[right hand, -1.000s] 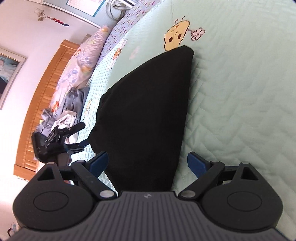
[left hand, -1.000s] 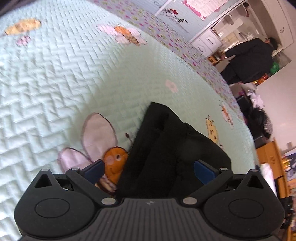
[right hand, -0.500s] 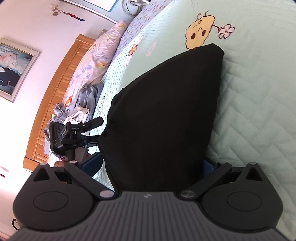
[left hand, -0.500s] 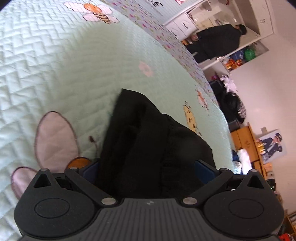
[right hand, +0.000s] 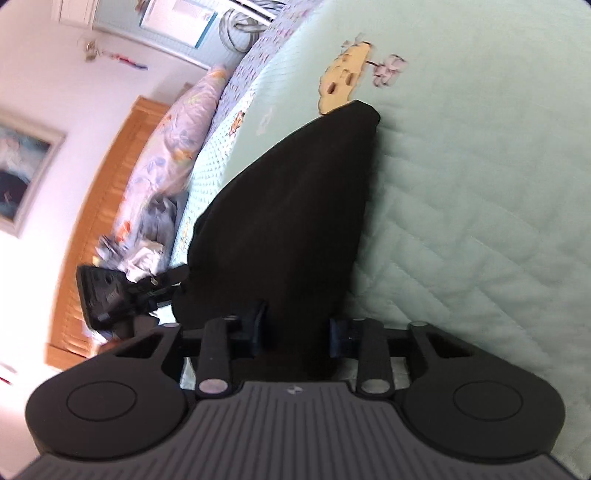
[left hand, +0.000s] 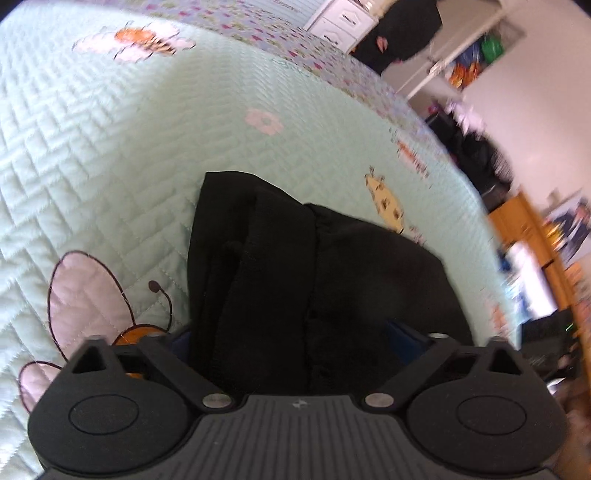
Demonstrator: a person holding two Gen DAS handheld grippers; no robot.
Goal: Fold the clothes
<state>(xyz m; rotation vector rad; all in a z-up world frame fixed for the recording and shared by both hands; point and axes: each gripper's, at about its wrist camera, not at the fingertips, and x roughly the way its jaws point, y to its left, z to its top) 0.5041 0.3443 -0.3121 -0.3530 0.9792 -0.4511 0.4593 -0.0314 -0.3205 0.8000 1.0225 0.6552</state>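
A folded black garment [left hand: 295, 277] lies on the pale green quilted bedspread [left hand: 110, 147]. My left gripper [left hand: 291, 338] straddles its near end. The jaws are closing, with the cloth filling the gap between the blue pads, and I see no pinch in the cloth. In the right wrist view the garment [right hand: 295, 221] tapers toward the far end. My right gripper [right hand: 297, 328] is closing on the other near end, and its pads squeeze a narrow bunch of cloth. The left gripper [right hand: 177, 286] shows at the garment's left edge.
A person in dark clothes [left hand: 399, 33] stands by white drawers [left hand: 340, 26] beyond the bed's far side. A wooden headboard [right hand: 103, 206], a floral pillow [right hand: 184, 125] and a heap of grey clothes [right hand: 155, 229] lie to the left. Open quilt [right hand: 480, 184] stretches to the right.
The right jaws have drawn in from wide open and now pinch the garment's near end. The left gripper slid over the garment and rolled, and its view has swung.
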